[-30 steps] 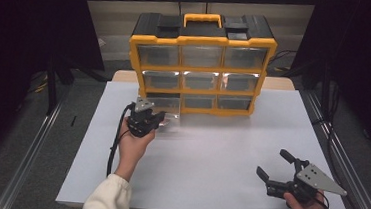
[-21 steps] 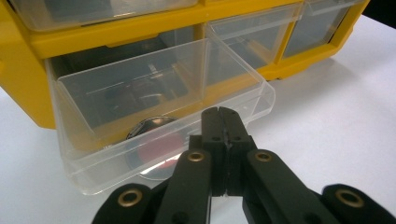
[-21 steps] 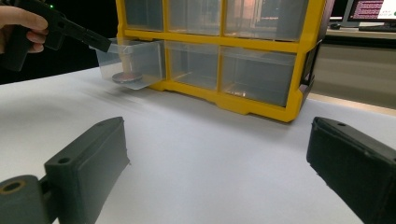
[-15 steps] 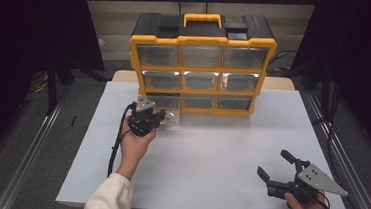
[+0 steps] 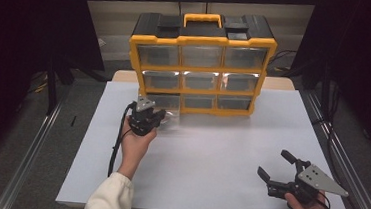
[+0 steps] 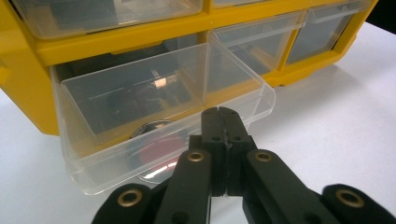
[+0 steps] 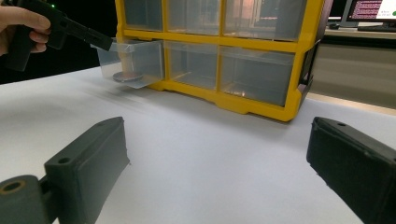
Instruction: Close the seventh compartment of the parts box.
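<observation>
A yellow and black organizer point(image 5: 133, 55) with several clear drawers stands at the back of the white table point(image 5: 209, 161). Its bottom left drawer point(image 6: 140, 93) is pulled partway out, and a flat round thing with a red middle point(image 6: 156, 144) lies inside it. My left gripper point(image 6: 219, 112) is shut, jaws pressed together, with its tips at the drawer's front lip point(image 6: 261, 100). In the high view the left gripper point(image 5: 164, 116) sits right at that drawer point(image 5: 171, 114). The right gripper point(image 5: 273, 163) rests open near the table's front right corner, with nothing between its jaws point(image 7: 215, 126).
The other drawers point(image 7: 254, 74) of the organizer are pushed in. Metal rails point(image 5: 28, 162) run along both sides of the table. A broad stretch of bare table lies between the two hands. A lit screen point(image 7: 373, 9) is far behind on the right.
</observation>
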